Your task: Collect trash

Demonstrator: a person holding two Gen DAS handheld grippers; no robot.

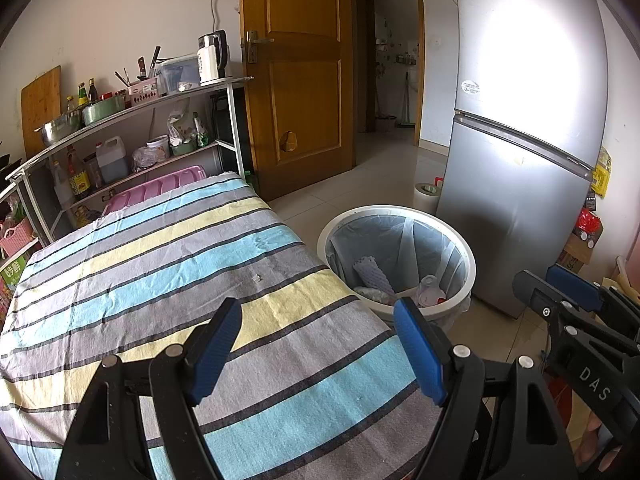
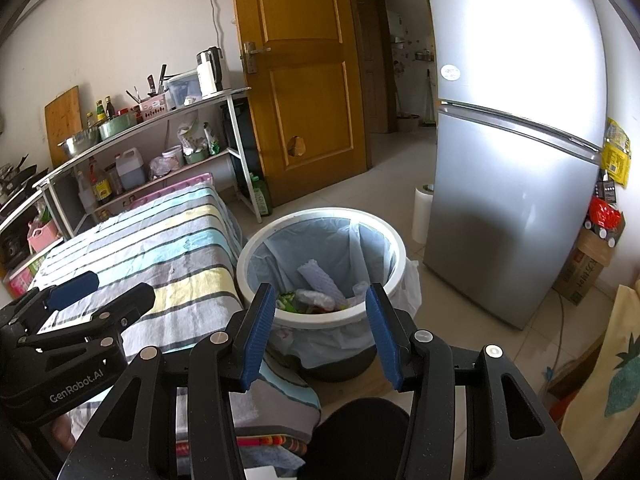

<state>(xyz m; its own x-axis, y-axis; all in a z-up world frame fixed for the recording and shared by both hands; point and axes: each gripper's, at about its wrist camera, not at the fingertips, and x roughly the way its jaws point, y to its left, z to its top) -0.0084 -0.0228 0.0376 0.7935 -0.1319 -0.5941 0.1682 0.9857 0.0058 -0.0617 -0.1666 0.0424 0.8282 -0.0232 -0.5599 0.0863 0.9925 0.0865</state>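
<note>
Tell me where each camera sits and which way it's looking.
Left wrist: on the left gripper, looking down over the striped table toward the bin; its own open fingers show, right gripper at the edge.
Right wrist: on the right gripper, facing the bin; left gripper at left.
Shared: table, bin, fridge, door.

A blue, grey and yellow striped cloth [image 1: 168, 264], a white bin [image 2: 320, 216], an orange-brown door [image 1: 298, 72].
</note>
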